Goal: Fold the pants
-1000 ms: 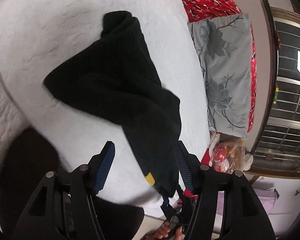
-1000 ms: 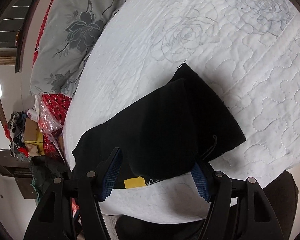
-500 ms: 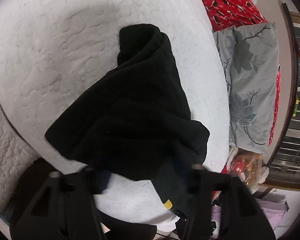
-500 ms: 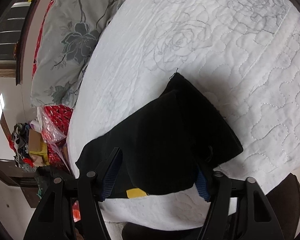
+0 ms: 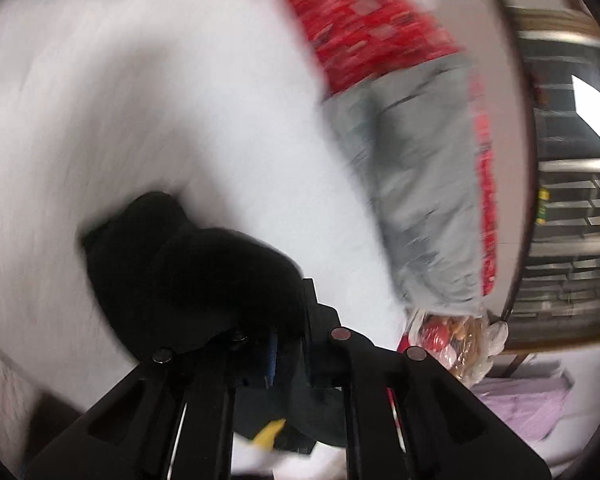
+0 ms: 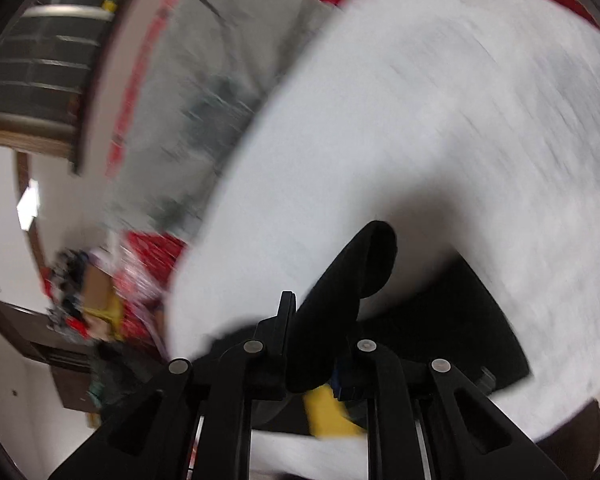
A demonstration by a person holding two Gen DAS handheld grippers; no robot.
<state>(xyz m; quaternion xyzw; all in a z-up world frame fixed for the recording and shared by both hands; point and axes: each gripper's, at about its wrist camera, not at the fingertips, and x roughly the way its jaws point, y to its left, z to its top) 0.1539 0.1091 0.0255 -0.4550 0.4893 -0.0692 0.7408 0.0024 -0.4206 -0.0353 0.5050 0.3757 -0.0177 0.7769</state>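
**Ana:** Pants point(image 5: 188, 276), black ones, bunched at the near edge of the white quilt point(image 5: 140, 100). Starting at the left: the left gripper point(image 5: 288, 312) has its jaws drawn close together with a thick wad of the dark cloth pinched between them. I'd guess it grips the edge that way so the fabric can be carried over in a fold.

**Ben:** And further right in that view?

**Ana:** A grey flowered pillow point(image 5: 420, 200) lies along the bed's far side, a red patterned blanket point(image 5: 364, 20) beyond it, and a plastic bag point(image 5: 460, 336) of odds and ends sits off the mattress. All of it is smeared by motion blur.

**Ben:** The other hand?

**Ana:** The right gripper point(image 6: 312, 344) is likewise closed down on the pants point(image 6: 348, 300); a rolled fold of cloth rises up out of the narrow gap between its jaws. More of the garment spreads flat on the quilt point(image 6: 420, 120) to the right. Holding two points at once probably keeps the edge taut and even.

**Ben:** Any writing or a brand?

**Ana:** Only a small yellow tag point(image 6: 328, 412) on the fabric just under the right gripper, also glimpsed low in the left view. It's too blurred to read, if it's printed at all.
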